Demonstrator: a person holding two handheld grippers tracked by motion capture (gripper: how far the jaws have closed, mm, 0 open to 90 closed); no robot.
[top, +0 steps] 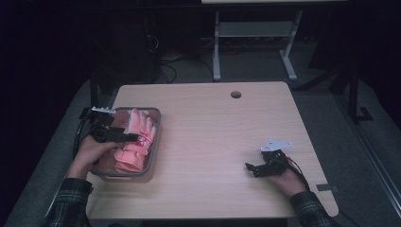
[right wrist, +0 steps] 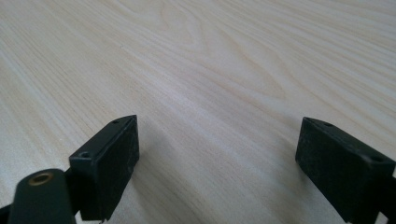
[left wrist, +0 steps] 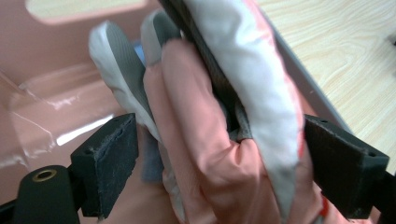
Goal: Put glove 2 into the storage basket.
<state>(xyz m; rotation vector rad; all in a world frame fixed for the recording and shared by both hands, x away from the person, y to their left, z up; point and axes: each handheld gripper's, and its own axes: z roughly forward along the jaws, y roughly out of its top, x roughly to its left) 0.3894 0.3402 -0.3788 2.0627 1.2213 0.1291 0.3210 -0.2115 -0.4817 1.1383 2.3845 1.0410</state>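
Observation:
A clear bin (top: pixel 156 137) with a grey rim stands at the table's left side and holds several pink and white gloves (top: pixel 135 153). My left gripper (top: pixel 136 137) reaches into the bin from the left. In the left gripper view its jaws stand wide with a pink and white glove (left wrist: pixel 233 140) between them; the left pad (left wrist: pixel 109 163) stands a little apart from the glove, so the left gripper (left wrist: pixel 219 163) is open. My right gripper (top: pixel 251 169) rests low over the bare table at the right, and this right gripper (right wrist: pixel 217 163) is open with nothing between its fingers.
The wooden table (top: pixel 222 132) has a round cable hole (top: pixel 236 94) near its far edge. The bin's grey rim (left wrist: pixel 299 79) runs beside the glove, with table wood (left wrist: pixel 359 51) past it. A white desk frame (top: pixel 255 33) stands on the floor behind.

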